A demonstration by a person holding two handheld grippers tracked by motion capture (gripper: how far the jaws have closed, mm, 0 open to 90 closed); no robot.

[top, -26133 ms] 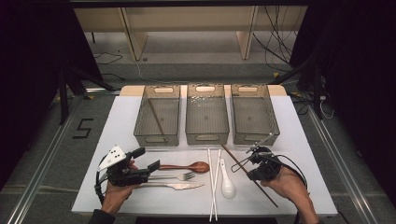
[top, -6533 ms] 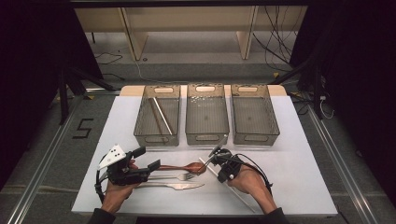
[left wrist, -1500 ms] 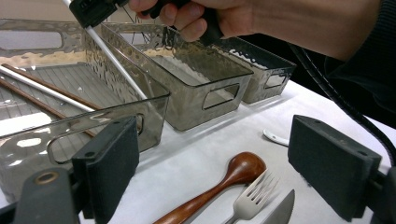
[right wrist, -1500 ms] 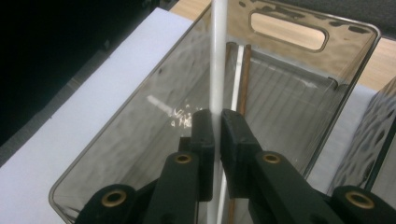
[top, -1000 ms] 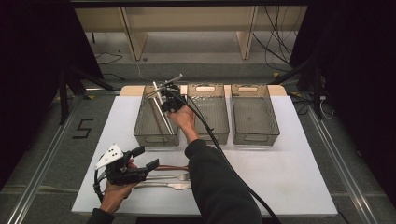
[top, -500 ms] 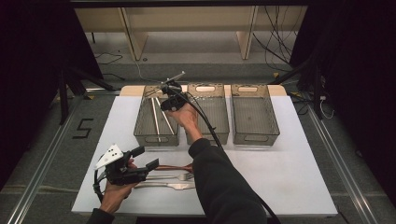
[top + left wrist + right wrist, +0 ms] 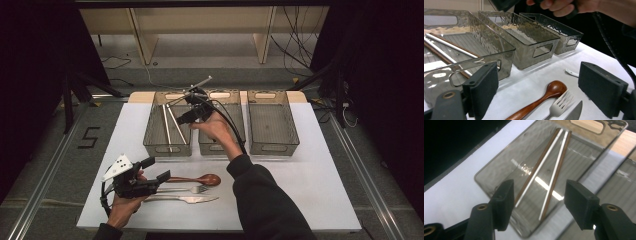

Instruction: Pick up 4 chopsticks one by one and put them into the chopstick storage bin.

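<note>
Chopsticks [image 7: 549,173] lie in the left bin [image 7: 168,145], with the right gripper [image 7: 192,111] wide open and empty above them. Wooden spoon [image 7: 197,179], fork [image 7: 187,189] and knife [image 7: 182,199] wait on the table [image 7: 310,200] beside the left gripper [image 7: 150,172], open and empty too, so sorting looks partway done.

White table [image 7: 310,190]: 3 bins [image 7: 272,120], cutlery [image 7: 187,189].
</note>
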